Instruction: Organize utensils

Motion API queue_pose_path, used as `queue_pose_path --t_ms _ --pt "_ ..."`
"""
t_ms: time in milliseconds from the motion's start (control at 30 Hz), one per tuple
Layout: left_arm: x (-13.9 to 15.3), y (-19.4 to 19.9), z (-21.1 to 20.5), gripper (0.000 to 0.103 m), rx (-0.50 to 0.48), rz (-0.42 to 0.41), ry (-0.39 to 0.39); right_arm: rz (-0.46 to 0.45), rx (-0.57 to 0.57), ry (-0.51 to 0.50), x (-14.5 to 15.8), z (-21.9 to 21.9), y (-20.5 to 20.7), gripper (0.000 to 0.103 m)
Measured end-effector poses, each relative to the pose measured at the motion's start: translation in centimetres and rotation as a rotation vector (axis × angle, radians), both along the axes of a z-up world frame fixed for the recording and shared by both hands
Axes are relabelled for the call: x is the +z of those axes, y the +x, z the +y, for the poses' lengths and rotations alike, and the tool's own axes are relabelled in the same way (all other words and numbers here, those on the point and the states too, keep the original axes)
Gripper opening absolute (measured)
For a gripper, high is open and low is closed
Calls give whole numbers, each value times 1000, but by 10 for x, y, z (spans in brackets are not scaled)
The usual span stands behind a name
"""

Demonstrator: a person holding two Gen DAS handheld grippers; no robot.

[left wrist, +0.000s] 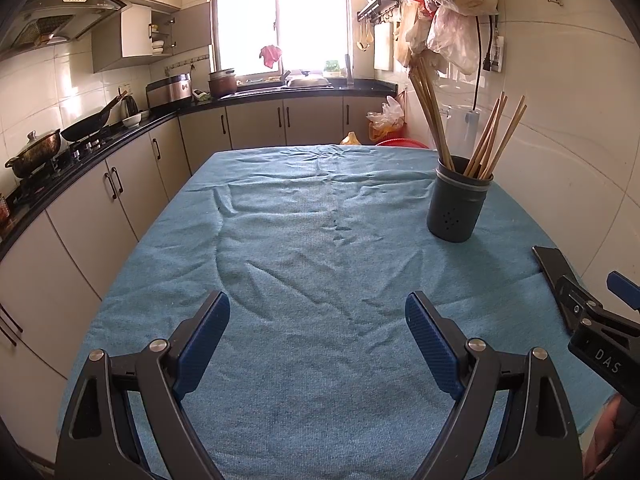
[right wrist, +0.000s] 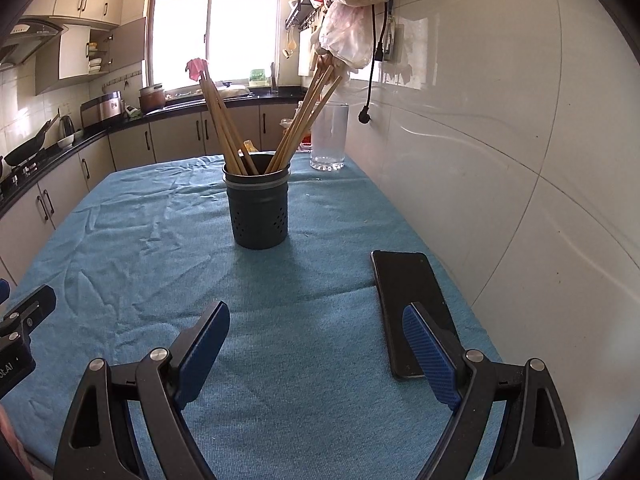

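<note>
Looked done or near it, with chopsticks (right wrist: 230,120) standing in the dark cup (right wrist: 258,208) on the counter (right wrist: 312,344), both tongs (left wrist: 318,346) (right wrist: 316,354) spread wide and empty, nothing loose left to pick

A bright window (left wrist: 280,16) stood at the far end of the kitchen, washing out whatever lay beyond it. Below it ran a black countertop (left wrist: 304,90) over beige cabinets (left wrist: 256,124), turning along the left wall past a stove (left wrist: 86,142) under a range hood (left wrist: 60,10). White glossy tiles (right wrist: 500,120) covered the right wall. One upper cabinet door (left wrist: 194,26) hung open, with what looked like stacked dishes inside.
</note>
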State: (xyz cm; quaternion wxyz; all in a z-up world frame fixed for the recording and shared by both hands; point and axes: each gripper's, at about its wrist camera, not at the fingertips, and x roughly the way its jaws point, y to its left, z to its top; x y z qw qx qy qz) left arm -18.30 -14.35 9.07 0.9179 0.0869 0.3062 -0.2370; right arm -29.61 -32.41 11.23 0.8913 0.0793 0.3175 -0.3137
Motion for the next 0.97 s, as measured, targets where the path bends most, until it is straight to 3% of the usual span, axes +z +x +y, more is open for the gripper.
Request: queue_pose_path --t_ms 767,967 --pt "1 -1 3 89 1 3 -8 12 11 6 -5 2 3 91" --pt "-3 28 25 90 63 52 -29 50 98 93 -16 -7 23 94"
